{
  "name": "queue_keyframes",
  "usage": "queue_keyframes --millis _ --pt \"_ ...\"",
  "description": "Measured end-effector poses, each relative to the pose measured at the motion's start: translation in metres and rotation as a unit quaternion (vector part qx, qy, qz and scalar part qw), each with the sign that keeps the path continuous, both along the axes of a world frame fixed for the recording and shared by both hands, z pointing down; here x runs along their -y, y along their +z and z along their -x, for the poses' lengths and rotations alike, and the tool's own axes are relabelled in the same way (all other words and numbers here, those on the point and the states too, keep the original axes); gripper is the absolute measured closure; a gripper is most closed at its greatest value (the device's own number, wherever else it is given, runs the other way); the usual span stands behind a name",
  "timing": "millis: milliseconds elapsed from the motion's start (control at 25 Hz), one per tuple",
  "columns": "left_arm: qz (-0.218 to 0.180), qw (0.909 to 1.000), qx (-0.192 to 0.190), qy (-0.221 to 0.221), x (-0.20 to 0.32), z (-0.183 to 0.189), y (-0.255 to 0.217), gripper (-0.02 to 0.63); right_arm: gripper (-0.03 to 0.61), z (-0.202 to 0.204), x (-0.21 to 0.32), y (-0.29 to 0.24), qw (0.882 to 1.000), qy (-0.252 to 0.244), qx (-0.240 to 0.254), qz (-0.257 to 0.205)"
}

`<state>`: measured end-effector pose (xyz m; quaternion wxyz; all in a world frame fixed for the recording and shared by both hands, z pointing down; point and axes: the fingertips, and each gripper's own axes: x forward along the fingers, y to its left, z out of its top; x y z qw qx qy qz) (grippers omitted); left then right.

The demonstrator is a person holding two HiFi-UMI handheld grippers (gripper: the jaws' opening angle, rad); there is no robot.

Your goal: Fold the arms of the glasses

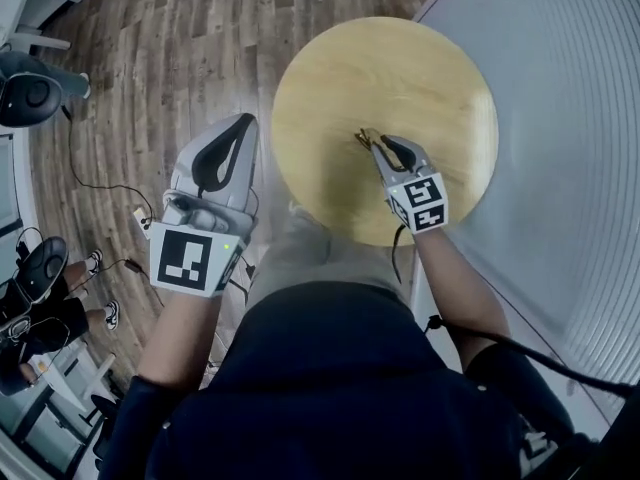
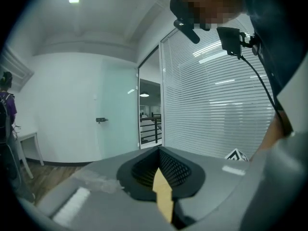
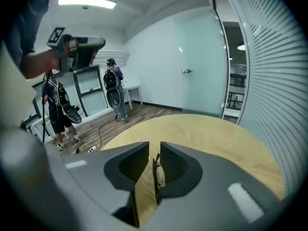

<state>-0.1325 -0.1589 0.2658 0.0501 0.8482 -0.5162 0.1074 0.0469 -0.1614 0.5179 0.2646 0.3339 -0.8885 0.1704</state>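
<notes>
Glasses [image 3: 155, 170] between right gripper [image 3: 154, 145] jaws, jaws apart.

Arms out front: left hand-held gripper [image 1: 240, 128] sits roughly level, jaws together; right hand-held gripper [image 1: 378, 146] tilts down, jaws slightly apart.

Bright ceiling light [image 3: 86, 2], fisheye-warped edges, dark vignetted corners

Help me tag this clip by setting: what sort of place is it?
Likely an office or lab room: a wall of slatted blinds, a frosted glass door and a round wooden table.
</notes>
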Motion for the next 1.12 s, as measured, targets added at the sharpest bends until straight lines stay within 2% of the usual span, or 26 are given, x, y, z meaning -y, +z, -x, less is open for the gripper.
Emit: queue_keyframes --millis 160,360,520,600,720,920,1120 --pt "0.023 0.9994 0.003 -0.027 0.001 0.020 0.014 0.612 0.475 0.008 0.012 0.045 0.998 -0.007 -0.042 0.055" --pt "0.057 0.9967 0.006 -0.058 -0.007 0.059 0.044 0.612 0.469 0.033 0.028 0.068 0.995 -0.019 -0.066 0.079" --pt "0.065 0.9948 0.002 -0.078 -0.022 0.069 0.059 0.612 0.471 0.041 0.023 0.087 0.990 -0.036 -0.093 0.102" --pt "0.063 0.9948 0.000 -0.081 -0.025 0.070 0.059 0.612 0.517 0.042 0.022 0.088 0.990 -0.036 -0.093 0.102" --pt "0.059 0.9950 -0.003 -0.080 -0.021 0.076 0.053 0.612 0.545 0.046 0.024 0.076 0.991 -0.036 -0.086 0.095" --pt "0.048 0.9964 -0.007 -0.069 -0.024 0.074 0.044 0.612 0.545 0.043 0.016 0.057 0.993 -0.029 -0.069 0.088" --pt "0.043 0.9978 0.001 -0.050 -0.024 0.053 0.045 0.612 0.548 0.031 0.010 0.035 0.998 -0.021 -0.030 0.056"
